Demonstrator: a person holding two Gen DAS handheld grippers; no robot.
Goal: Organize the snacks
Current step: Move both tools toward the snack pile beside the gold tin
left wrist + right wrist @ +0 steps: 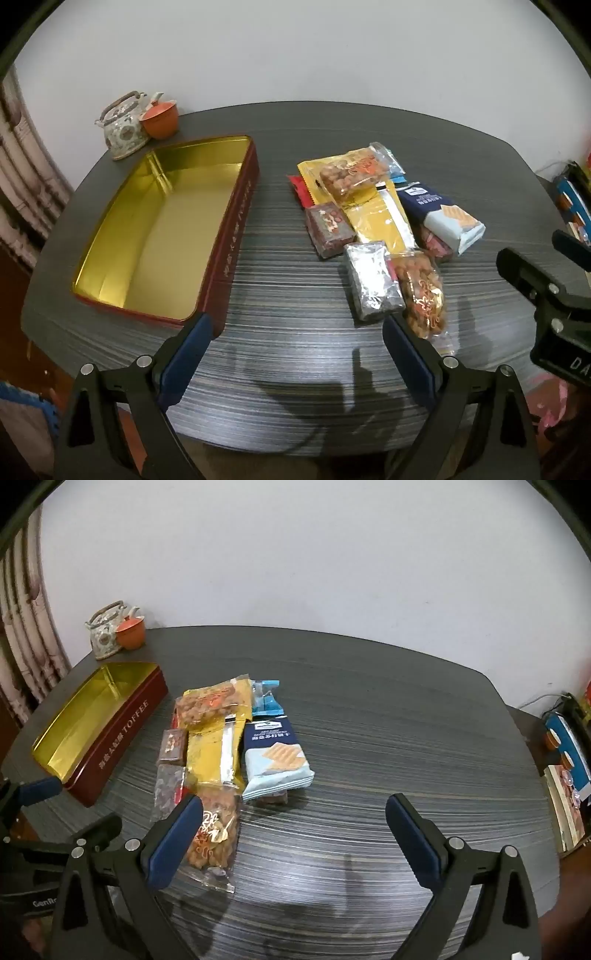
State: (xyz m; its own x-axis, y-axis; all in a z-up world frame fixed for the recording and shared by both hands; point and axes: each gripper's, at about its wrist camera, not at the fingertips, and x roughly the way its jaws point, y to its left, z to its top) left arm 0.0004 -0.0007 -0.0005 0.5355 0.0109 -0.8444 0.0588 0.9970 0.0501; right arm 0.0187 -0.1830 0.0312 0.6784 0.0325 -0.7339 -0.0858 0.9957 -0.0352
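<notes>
Snacks lying beside empty tin; both grippers' fingers hovering wide open, holding nothing; start by pinching nearest peanut bag flat.

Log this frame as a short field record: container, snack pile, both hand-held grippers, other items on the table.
container: red toffee tin, lid off, gold inside, nothing in it
snacks: loose pile on the table, beside the tin, none inside
left hand-held gripper: open, holding nothing
right hand-held gripper: open, holding nothing
other: teapot and orange cup at the far corner
</notes>
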